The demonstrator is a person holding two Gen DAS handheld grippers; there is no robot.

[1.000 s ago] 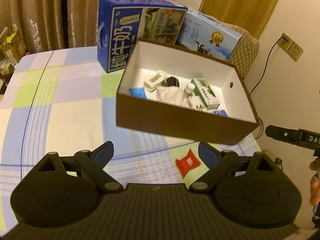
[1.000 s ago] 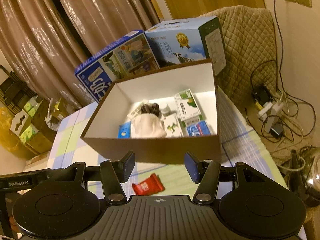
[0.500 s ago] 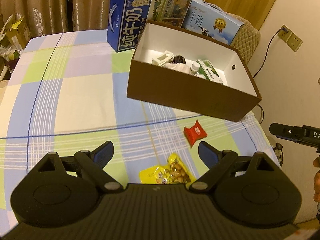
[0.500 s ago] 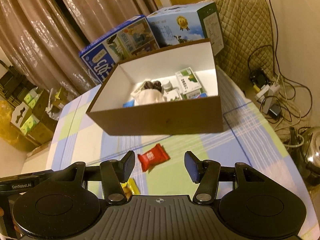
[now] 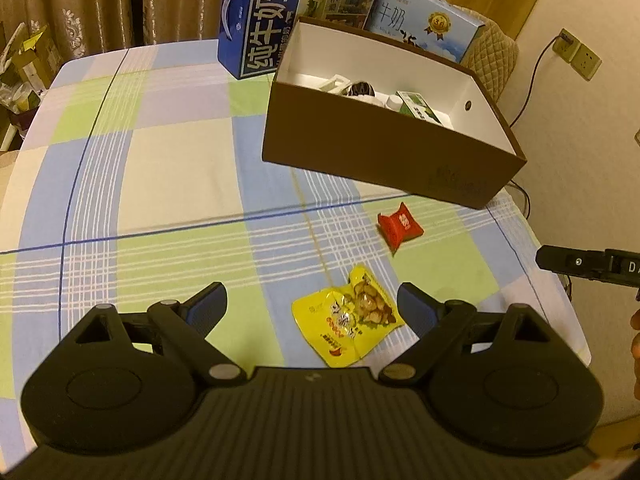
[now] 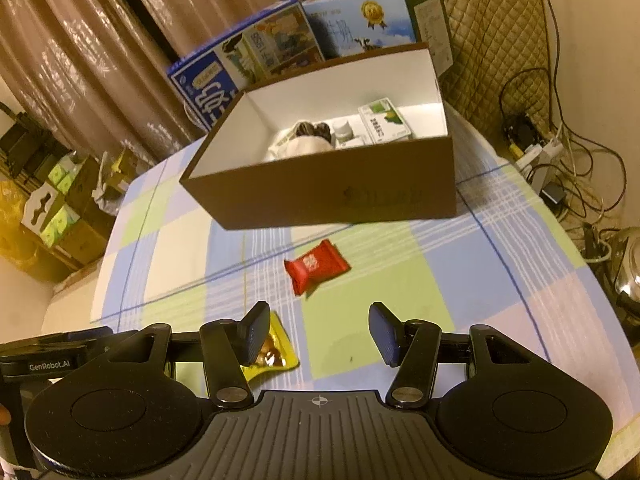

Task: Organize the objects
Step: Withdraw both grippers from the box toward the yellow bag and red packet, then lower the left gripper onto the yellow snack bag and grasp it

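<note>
Snack packets first: red packet (image 5: 401,226) lies flat on the checked tablecloth (image 5: 168,168) just in front of the brown box (image 5: 380,152), apart from it. Small pillow-style wrapper, crimped ends, white mark in the middle; text too small to read. Yellow packet (image 5: 347,322) sits nearer us, flat, glossy, with a clear window showing brown nuts or beans plus red print at its lower edge. The two packets are near each other, not touching.

Our left gripper (image 5: 311,305) hangs above the bench, fingers (image 5: 210,306) spread wide, nothing between them; the yellow packet shows in the gap, closer to the right finger. Our right gripper (image 6: 318,330) likewise has its fingers (image 6: 256,330) released and empty. In the right wrist view the red packet (image 6: 316,266) lies ahead of the gap, while the yellow packet (image 6: 272,354) is partly hidden behind the left finger.

Box is open-topped, white inside, brown outside, a faint logo on the near wall. It holds a green-and-white carton (image 6: 384,122), a small white bottle (image 6: 343,130), a dark bundle on pale cloth (image 6: 308,138); the rest we can't make out. Two blue milk cartons (image 5: 296,12) stand behind it, against the curtains (image 6: 100,52).
</note>
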